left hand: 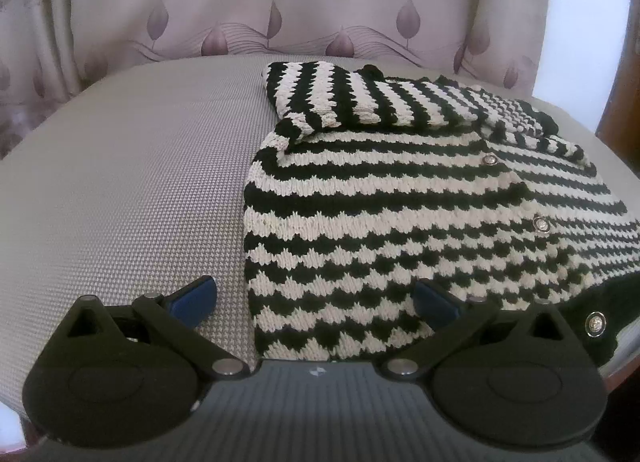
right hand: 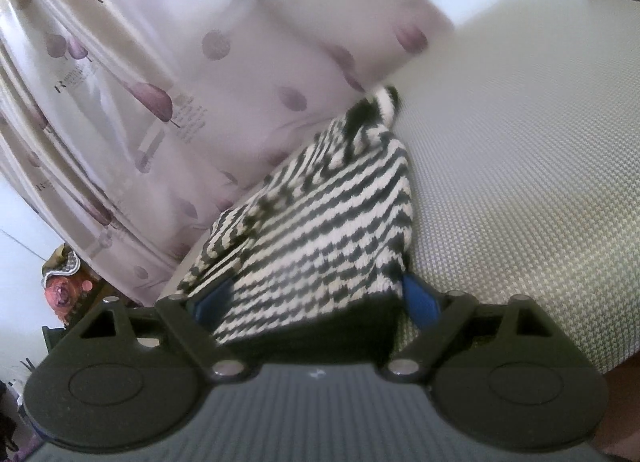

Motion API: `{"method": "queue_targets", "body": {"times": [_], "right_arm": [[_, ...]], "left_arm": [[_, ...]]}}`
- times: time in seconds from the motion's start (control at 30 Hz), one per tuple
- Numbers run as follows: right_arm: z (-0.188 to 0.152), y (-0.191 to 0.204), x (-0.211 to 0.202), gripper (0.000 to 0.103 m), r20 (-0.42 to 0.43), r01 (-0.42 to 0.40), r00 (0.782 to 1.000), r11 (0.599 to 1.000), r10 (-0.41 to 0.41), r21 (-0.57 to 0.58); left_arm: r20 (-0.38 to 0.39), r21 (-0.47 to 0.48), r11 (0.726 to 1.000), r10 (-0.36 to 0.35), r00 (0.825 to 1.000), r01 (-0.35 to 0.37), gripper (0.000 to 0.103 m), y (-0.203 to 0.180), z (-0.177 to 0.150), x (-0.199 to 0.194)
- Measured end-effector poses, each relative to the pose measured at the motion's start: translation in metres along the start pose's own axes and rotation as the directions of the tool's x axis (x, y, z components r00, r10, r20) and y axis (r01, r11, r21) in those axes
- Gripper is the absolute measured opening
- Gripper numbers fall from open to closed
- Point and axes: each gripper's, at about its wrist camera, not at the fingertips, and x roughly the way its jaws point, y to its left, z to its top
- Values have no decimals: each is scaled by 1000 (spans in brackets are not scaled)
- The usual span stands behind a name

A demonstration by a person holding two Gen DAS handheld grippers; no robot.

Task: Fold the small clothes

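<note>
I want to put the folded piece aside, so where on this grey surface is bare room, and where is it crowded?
Bare room: the grey textured surface left of the striped knit cardigan, from the curtain down to the left gripper. Crowded: the right half, where the cardigan lies with its sleeve folded across the top; the right gripper straddles its hem there.

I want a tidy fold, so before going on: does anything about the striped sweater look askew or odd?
Nothing looks damaged. The striped sweater lies flat on the grey mat, with one sleeve already folded across its top. That sleeve sits slightly slanted rather than square with the body's stripes.
</note>
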Motion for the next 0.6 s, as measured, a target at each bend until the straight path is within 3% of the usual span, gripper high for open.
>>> {"method": "queue_targets", "body": {"times": [0.07, 0.23, 0.27, 0.3, 0.37, 0.53, 0.6], "right_arm": [[0, 1, 0, 90, 1, 4, 1000, 1000, -4, -1], [0, 5, 2, 90, -7, 27, 1000, 1000, -27, -14], [1, 5, 3, 82, -15, 23, 1000, 1000, -23, -13], [1, 4, 4, 61, -30, 19, 999, 1000, -19, -5], [1, -1, 7, 45, -59, 4, 998, 1000, -3, 23], [2, -5, 9, 44, -91, -34, 995, 998, 38, 47], [3, -8, 7, 44, -91, -37, 995, 997, 44, 72]], "left_arm": [[-3, 6, 1000, -12, 1000, 12, 103, 0, 0, -1], [-18, -9, 991, -137, 990, 137, 100, 10, -1, -7], [-20, -29, 986, -164, 986, 164, 97, 14, -1, -9], [-20, -53, 981, -190, 982, 189, 95, 20, 0, -11], [-22, -112, 965, -241, 970, 237, 88, 32, 1, -14], [-31, -216, 910, -370, 929, 355, 86, 61, 2, -17], [-47, -209, 892, -419, 907, 401, 93, 63, 2, -17]]}}
